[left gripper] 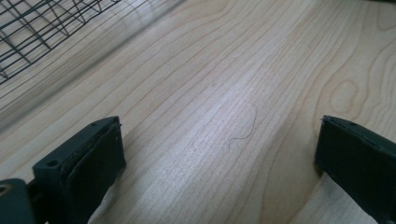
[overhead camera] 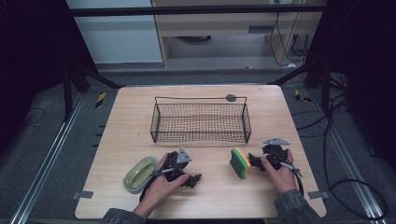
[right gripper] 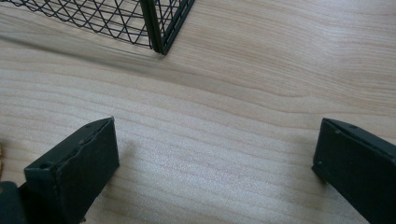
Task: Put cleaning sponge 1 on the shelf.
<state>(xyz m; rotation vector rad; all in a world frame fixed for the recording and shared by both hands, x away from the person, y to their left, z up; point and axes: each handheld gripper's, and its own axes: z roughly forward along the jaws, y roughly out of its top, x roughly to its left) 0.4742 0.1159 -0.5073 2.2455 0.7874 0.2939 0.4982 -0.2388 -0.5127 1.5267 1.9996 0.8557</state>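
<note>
A yellow and green sponge (overhead camera: pixel 240 163) stands on its edge on the wooden table (overhead camera: pixel 215 196), right of the middle. My right gripper (overhead camera: pixel 257 161) lies just to its right, held by a hand, and its jaws stand wide apart (right gripper: pixel 217 140) over bare wood. A pale green oval dish (overhead camera: pixel 139 173) sits at the front left. Beside it, to the right, my left gripper (overhead camera: pixel 189 175) rests low on the table, also open (left gripper: pixel 219 135) with nothing between its fingers.
A black wire basket (overhead camera: pixel 201 99) stands empty behind both grippers, in the middle of the table; its mesh (left gripper: pixel 37 28) and one corner (right gripper: pixel 154 18) show in the gripper views. Cables and metal frame legs lie on the floor around the table.
</note>
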